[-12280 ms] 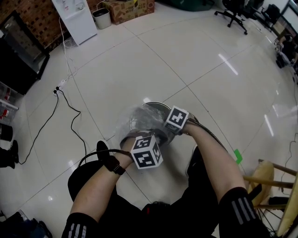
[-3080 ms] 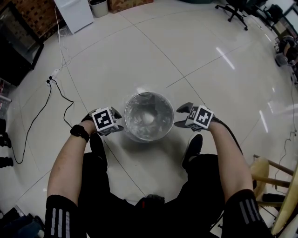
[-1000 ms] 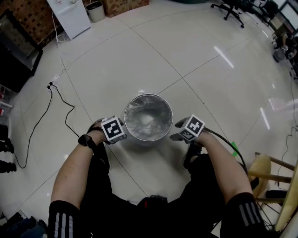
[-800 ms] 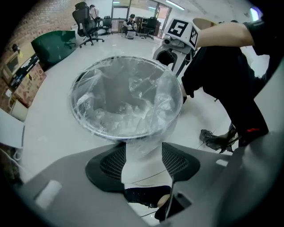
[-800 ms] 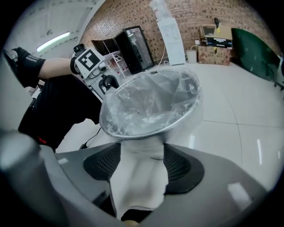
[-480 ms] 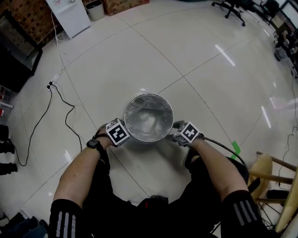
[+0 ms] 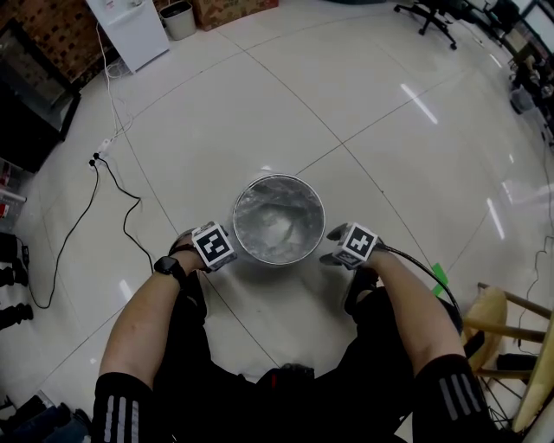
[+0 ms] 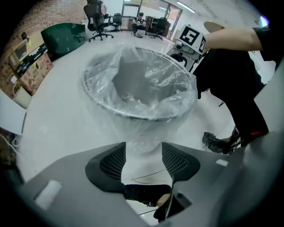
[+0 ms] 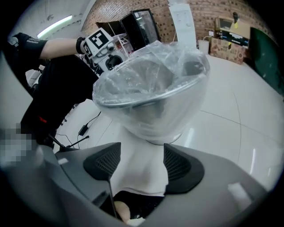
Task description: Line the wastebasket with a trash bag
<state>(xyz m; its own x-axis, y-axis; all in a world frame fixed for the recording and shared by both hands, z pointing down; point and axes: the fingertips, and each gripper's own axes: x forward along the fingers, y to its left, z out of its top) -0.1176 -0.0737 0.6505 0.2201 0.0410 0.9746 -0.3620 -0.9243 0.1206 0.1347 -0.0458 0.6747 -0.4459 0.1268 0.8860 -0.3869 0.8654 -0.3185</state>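
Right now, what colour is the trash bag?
The trash bag is clear, colourless; best in the left gripper view.

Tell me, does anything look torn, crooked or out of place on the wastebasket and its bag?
Nothing stands out. The wastebasket stands upright, and the clear trash bag is folded over its rim on the sides shown, wrinkled but without visible tears. The left tongs and right tongs are open beside it, empty.

Two claws: left claw (image 8: 143, 153), right claw (image 9: 142, 159). One metal wastebasket (image 7: 235, 223), one trash bag (image 7: 277, 227), one cardboard box (image 7: 234, 9).
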